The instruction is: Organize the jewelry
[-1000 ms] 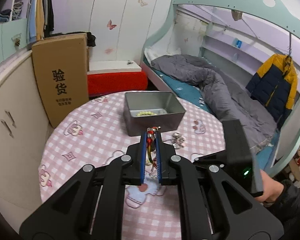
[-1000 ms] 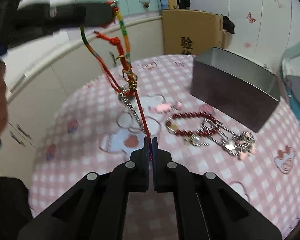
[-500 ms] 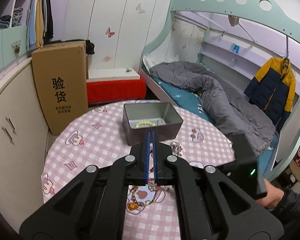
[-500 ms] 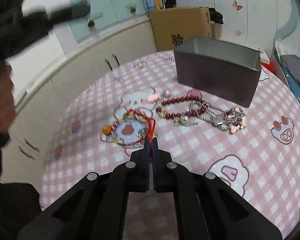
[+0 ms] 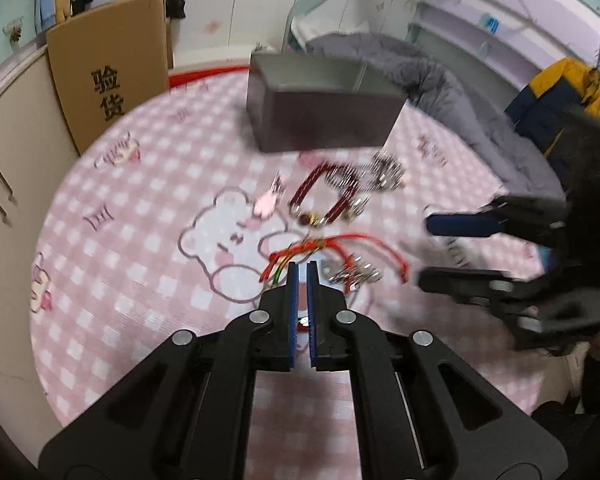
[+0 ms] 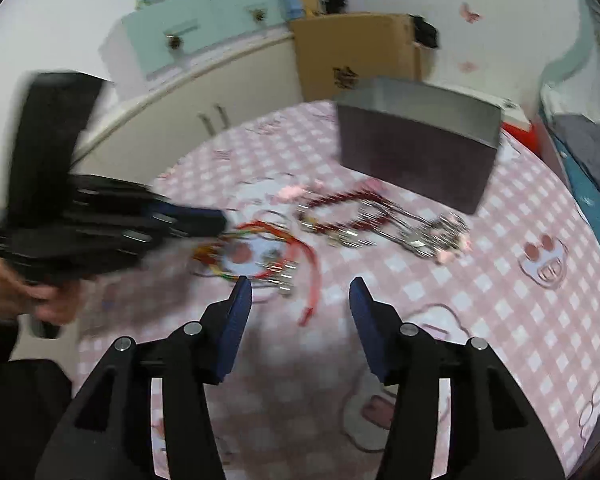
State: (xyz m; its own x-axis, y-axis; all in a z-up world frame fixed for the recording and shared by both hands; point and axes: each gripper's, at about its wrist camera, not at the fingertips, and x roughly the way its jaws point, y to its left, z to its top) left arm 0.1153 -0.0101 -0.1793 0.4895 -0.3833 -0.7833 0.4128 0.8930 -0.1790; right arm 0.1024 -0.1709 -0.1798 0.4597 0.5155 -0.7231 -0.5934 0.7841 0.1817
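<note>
A red and multicoloured cord bracelet (image 5: 332, 248) (image 6: 272, 248) lies on the pink checked tablecloth (image 5: 148, 240). My left gripper (image 5: 302, 268) is shut and low over the bracelet's near loop; blur hides whether a strand is pinched. My right gripper (image 6: 300, 286) (image 5: 424, 250) is opening. The red cord's loose end (image 6: 310, 308) lies on the cloth between its fingers, untouched. Behind lie a dark red bead bracelet (image 5: 324, 196) (image 6: 340, 204) and a silver chain tangle (image 5: 384, 172) (image 6: 420, 236), in front of a grey tin box (image 5: 324, 120) (image 6: 412, 160).
A small pink charm (image 5: 268, 204) (image 6: 292, 191) lies left of the beads. A cardboard box (image 5: 108, 80) (image 6: 352, 52) and cream cabinets (image 5: 4, 168) stand behind the round table. A bed with a grey quilt (image 5: 440, 80) is at the right. A hand (image 6: 16, 292) holds the left gripper.
The cord bracelet, stretched in the air between both grippers a second ago, now lies on the table. The right jaws have opened off its red end. The left gripper has dropped toward it.
</note>
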